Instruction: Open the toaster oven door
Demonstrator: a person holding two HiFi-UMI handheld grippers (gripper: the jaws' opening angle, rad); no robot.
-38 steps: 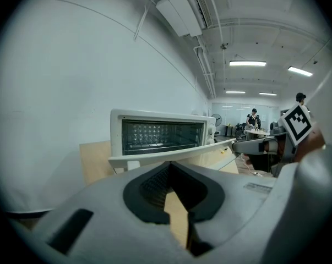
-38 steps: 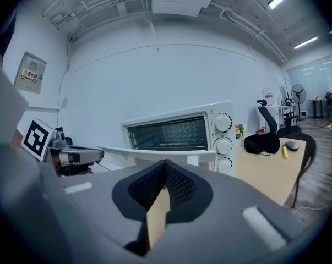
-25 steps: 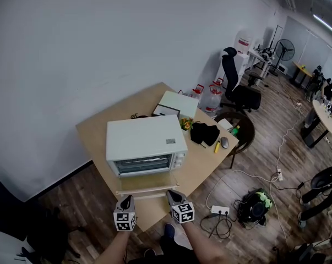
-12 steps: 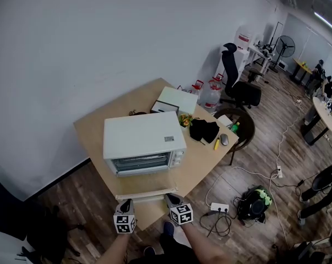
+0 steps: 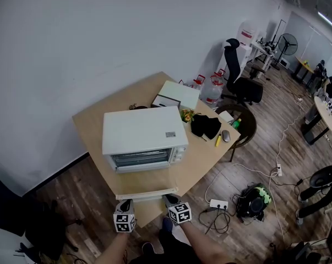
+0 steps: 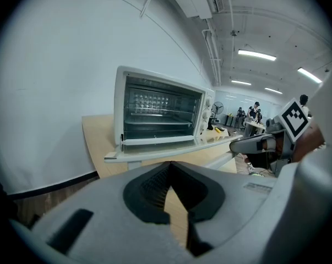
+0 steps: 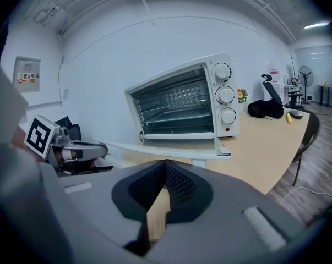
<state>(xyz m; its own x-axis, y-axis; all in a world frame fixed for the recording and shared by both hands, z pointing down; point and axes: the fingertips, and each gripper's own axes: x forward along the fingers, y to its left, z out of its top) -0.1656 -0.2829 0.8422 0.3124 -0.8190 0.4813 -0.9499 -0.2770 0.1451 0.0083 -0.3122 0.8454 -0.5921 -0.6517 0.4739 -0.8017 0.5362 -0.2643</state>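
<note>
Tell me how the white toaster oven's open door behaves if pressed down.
The open glass door juts out level, so it probably acts as a stiff lever. The white toaster oven looks thin-walled, perhaps light, so it might tip forward or slide on the wooden table.

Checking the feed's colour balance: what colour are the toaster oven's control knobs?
White; the knobs show best in the right gripper view.

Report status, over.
Left gripper shut, empty. Right gripper shut, empty. Oven door down, fully open. Both grippers off it, nothing between.
</note>
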